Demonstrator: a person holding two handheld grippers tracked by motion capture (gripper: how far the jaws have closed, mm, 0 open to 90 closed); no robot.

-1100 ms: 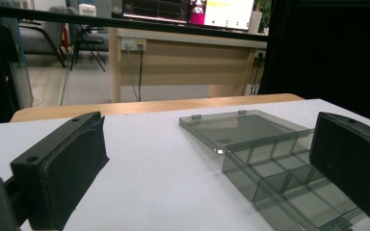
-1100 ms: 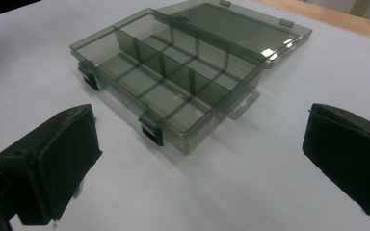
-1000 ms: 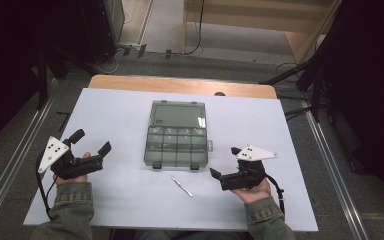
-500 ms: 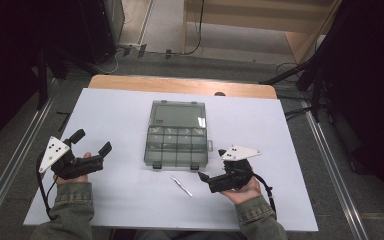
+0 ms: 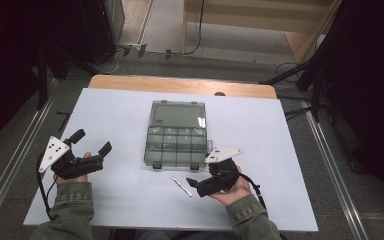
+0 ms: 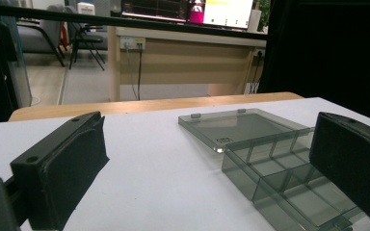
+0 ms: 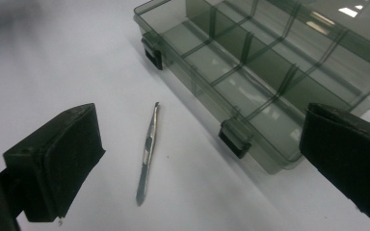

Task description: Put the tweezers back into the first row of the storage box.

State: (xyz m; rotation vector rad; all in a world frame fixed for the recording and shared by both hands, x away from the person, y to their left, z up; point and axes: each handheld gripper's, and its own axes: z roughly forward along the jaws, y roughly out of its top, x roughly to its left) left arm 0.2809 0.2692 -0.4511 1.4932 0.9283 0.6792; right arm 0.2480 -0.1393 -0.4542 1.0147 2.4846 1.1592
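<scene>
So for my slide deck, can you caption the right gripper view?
Open right gripper aimed at tweezers lying beside an open, empty organiser box.

A smoky clear plastic organizer box (image 5: 176,145) lies open near the middle of the desk (image 5: 105,115), lid flat toward the far edge, its divided compartments looking empty. Slim metal tweezers (image 5: 181,186) lie flat just beside its near right corner, apart from it, angled diagonally.

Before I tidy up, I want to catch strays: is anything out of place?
Only the tweezers: they lie loose on the table beside the open compartment box, not in it. Nothing looks spilled or damaged.
</scene>
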